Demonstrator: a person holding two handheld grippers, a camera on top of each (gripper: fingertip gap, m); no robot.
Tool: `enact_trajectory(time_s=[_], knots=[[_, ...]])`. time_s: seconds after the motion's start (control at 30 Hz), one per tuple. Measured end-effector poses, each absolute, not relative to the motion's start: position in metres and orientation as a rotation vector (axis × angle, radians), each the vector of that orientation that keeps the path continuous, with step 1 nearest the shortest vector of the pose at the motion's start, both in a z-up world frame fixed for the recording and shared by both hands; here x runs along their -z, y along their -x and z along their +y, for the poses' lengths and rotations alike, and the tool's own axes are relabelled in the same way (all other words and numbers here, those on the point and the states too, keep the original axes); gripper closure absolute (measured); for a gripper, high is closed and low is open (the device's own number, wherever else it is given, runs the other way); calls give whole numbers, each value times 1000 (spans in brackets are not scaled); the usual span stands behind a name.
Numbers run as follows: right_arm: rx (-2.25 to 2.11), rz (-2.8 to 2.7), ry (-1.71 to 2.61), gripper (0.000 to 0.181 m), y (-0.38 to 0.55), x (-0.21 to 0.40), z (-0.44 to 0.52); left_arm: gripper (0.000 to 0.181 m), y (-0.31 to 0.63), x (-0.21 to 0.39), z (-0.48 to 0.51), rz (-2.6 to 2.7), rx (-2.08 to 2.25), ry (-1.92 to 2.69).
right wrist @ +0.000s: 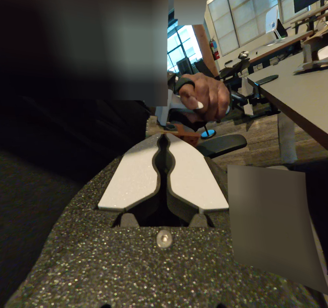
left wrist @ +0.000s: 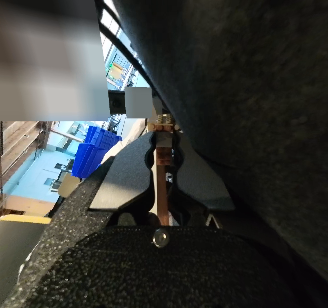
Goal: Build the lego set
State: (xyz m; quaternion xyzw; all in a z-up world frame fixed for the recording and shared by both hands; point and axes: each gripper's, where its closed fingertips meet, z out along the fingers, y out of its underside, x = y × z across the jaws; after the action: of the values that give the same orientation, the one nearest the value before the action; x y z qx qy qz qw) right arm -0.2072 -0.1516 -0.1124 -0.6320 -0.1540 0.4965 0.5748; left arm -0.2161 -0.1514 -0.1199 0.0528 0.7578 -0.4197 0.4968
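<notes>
My left gripper (left wrist: 163, 140) is shut on a lego assembly (left wrist: 162, 154), seen edge-on: a long brown plate, a grey piece and tan pieces (left wrist: 164, 124) at the far end. It is held up close to a person's dark clothing. In the right wrist view my right gripper (right wrist: 164, 135) has its jaws together, the tips pinching the edge of a tan plate (right wrist: 159, 130) of the same assembly. That plate carries a black round piece and joins a brown brick (right wrist: 187, 137). A hand (right wrist: 204, 93) beyond it holds the white handle of the other gripper.
Dark clothing (left wrist: 248, 86) fills the right of the left wrist view. Stacked blue bins (left wrist: 94, 155) stand at the left. In the right wrist view a grey table (right wrist: 292, 90) runs along the right, with a black chair armrest (right wrist: 221, 144) and carpet below. Less than 4 cm separates the two grippers' tips.
</notes>
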Motion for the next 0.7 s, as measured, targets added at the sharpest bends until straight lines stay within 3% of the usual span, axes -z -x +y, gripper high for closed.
enact_trajectory(time_s=[0.7], knots=[[-1183,-386,1537,181,214,123,-157,165,216,125,-150,1845,1042,-32]])
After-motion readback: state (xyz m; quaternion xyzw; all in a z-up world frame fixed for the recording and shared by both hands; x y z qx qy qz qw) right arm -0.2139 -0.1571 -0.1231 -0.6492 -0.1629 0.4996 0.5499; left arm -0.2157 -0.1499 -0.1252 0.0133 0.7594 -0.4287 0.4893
